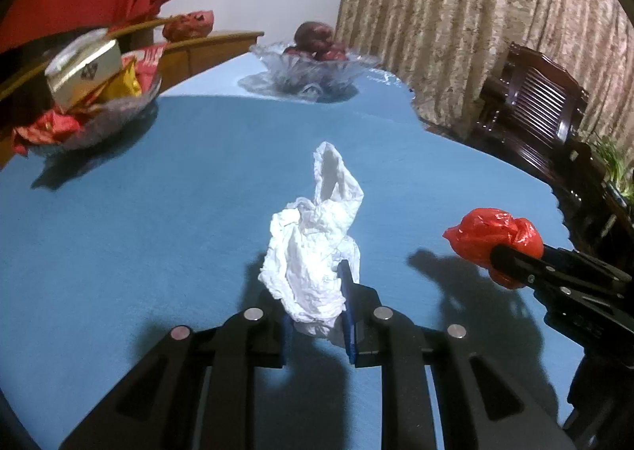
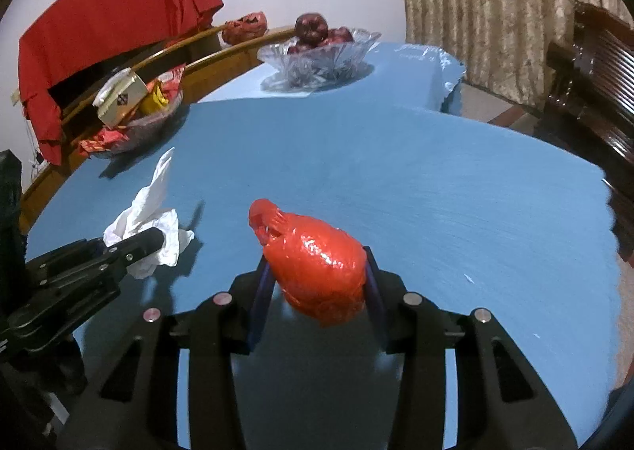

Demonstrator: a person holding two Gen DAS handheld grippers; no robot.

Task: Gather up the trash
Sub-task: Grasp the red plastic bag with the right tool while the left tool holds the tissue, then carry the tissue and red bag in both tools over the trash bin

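Blue-padded left gripper (image 1: 317,307): low over the blue tablecloth (image 1: 158,232), pointing toward the far end of the table; jaws closed most of the way onto the crumpled white tissue (image 1: 313,252), pads pressing its lower part from both sides.
White tissue: bunched between the left fingers, one twisted tail standing up past the fingertips; seems lifted a little clear of the cloth, shadow under it.
Right gripper (image 2: 317,283): level with the left one and to its right, aimed the same way; jaws part-closed, blue pads against both flanks of the red plastic bag ball (image 2: 317,271).
Red bag ball: knotted and glossy, held between the right fingers, knot end poking forward; from the left wrist view it (image 1: 495,240) sits at the tip of the black fingers (image 1: 515,260), above its own shadow.
Spacing: the two grippers side by side, near but apart; tissue and red ball not touching.
Far left: glass bowl (image 1: 119,113) of snack packets and a gold-and-white box (image 1: 85,69), on the cloth near the table edge.
Far centre: cut-glass fruit bowl (image 1: 313,69) with dark red fruit (image 1: 315,36).
Beyond table: red cloth (image 2: 119,14) draped over furniture, patterned curtain (image 1: 475,14), dark wooden chair (image 1: 531,101) at right.
Path ahead: bare blue cloth between the grippers and both bowls.
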